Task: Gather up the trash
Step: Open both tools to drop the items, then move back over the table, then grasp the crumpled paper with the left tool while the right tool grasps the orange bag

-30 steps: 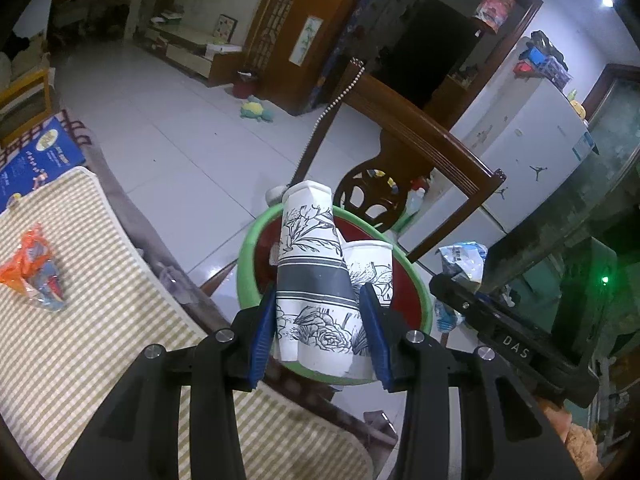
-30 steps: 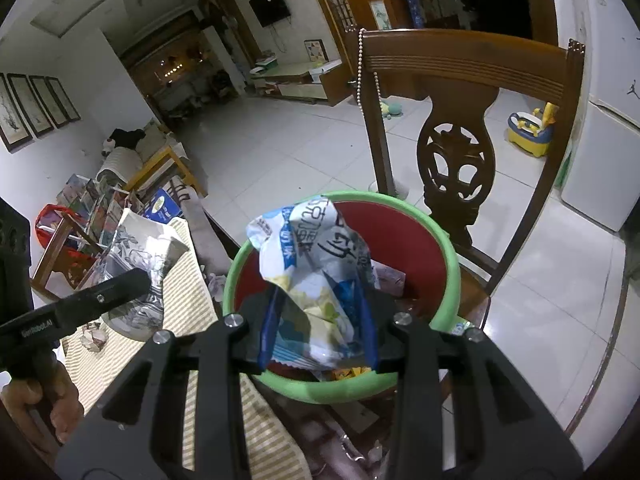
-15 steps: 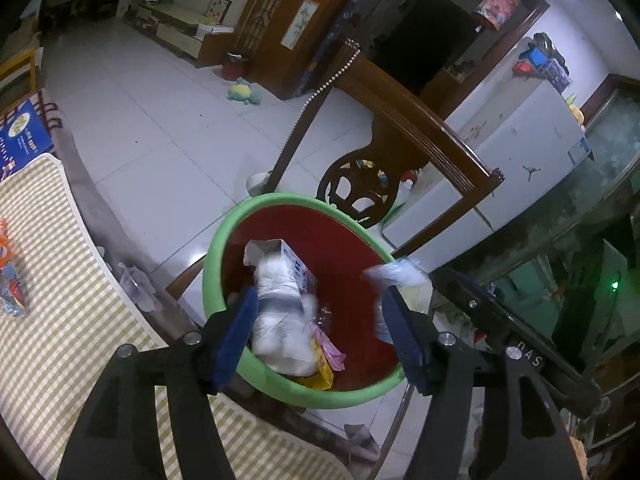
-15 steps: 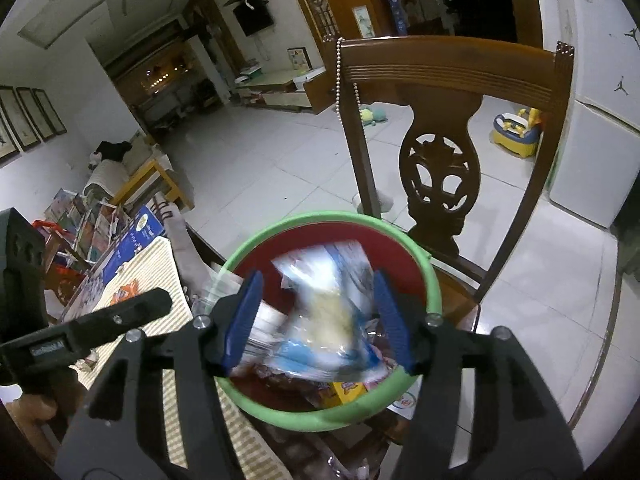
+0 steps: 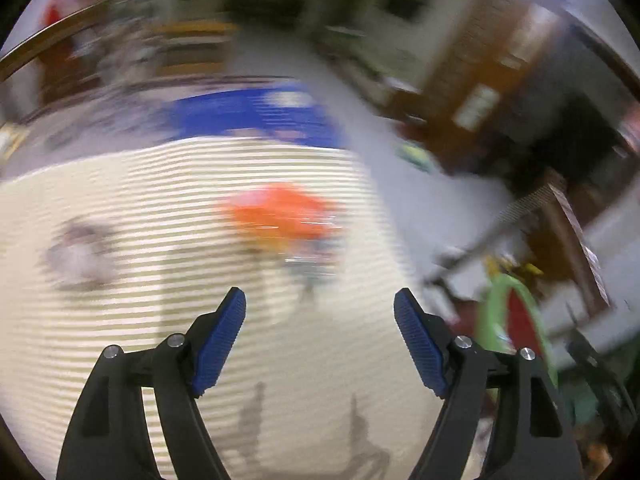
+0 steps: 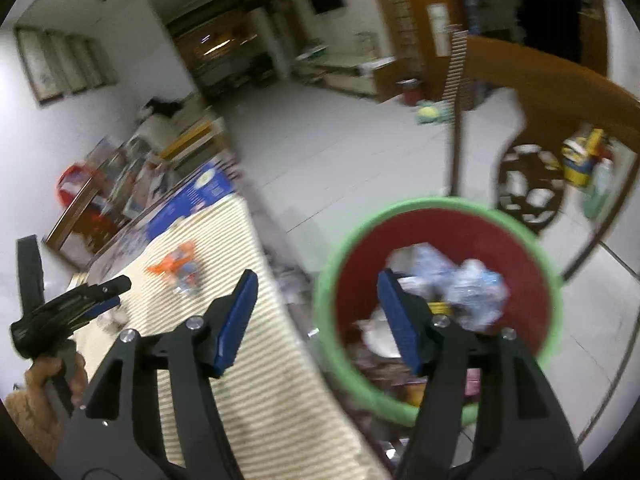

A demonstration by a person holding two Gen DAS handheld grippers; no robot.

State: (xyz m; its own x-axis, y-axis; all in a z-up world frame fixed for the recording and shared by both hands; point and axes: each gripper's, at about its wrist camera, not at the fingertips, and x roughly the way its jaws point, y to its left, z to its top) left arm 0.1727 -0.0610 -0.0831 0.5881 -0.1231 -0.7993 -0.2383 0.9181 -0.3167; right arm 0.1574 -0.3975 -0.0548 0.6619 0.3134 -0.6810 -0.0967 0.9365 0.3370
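My left gripper (image 5: pixel 320 312) is open and empty over the checked tablecloth (image 5: pixel 120 340). Ahead of it lies a blurred orange wrapper (image 5: pixel 284 216), with a grey crumpled scrap (image 5: pixel 78 252) to the left. My right gripper (image 6: pixel 318 300) is open and empty, at the near left rim of the green-rimmed red bin (image 6: pixel 340 280), which holds paper cups and a crumpled blue-white bag (image 6: pixel 472 288). The bin also shows in the left wrist view (image 5: pixel 492 320), at the right. The orange wrapper (image 6: pixel 178 264) and the left gripper (image 6: pixel 100 292) show in the right wrist view.
A blue book (image 5: pixel 248 114) lies at the table's far end. A wooden chair (image 6: pixel 560 92) stands behind the bin. The tiled floor (image 6: pixel 340 140) stretches beyond. Both views are motion-blurred.
Both grippers let their trash drop into the bin. The left gripper has swung left, away from the bin and over the table. The right gripper has shifted left as well.
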